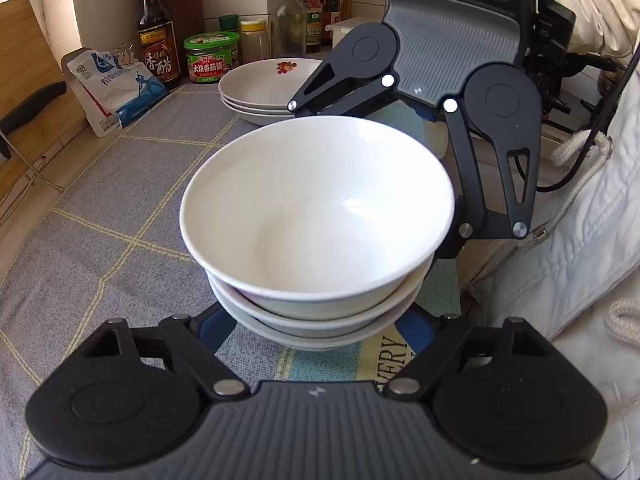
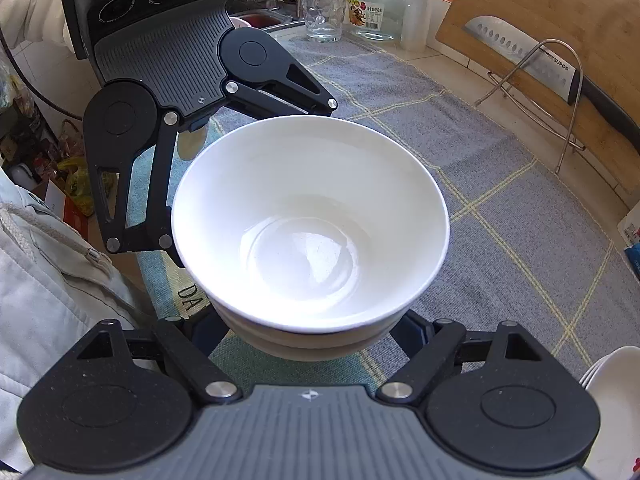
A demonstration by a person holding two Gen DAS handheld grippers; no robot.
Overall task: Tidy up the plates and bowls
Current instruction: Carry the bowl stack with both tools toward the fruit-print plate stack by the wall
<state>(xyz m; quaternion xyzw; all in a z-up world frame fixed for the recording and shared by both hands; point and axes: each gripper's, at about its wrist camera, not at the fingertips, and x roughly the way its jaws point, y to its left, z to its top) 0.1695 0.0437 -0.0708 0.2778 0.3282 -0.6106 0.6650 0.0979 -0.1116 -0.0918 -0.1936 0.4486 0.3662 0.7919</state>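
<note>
Both grippers' fingers clasp stacked bowls (plates behind).

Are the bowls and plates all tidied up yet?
Nearly. The plates sit stacked by the bottles, and the bowls are nested in one pile. Both the left gripper and right gripper flank that pile from opposite sides. Probably only moving it remains.

left gripper: tilted steeply down, both blue fingers pressed against the stacked bowls | right gripper: opposite, tilted down, clamping the same stack | pale sleeve behind right gripper
</note>
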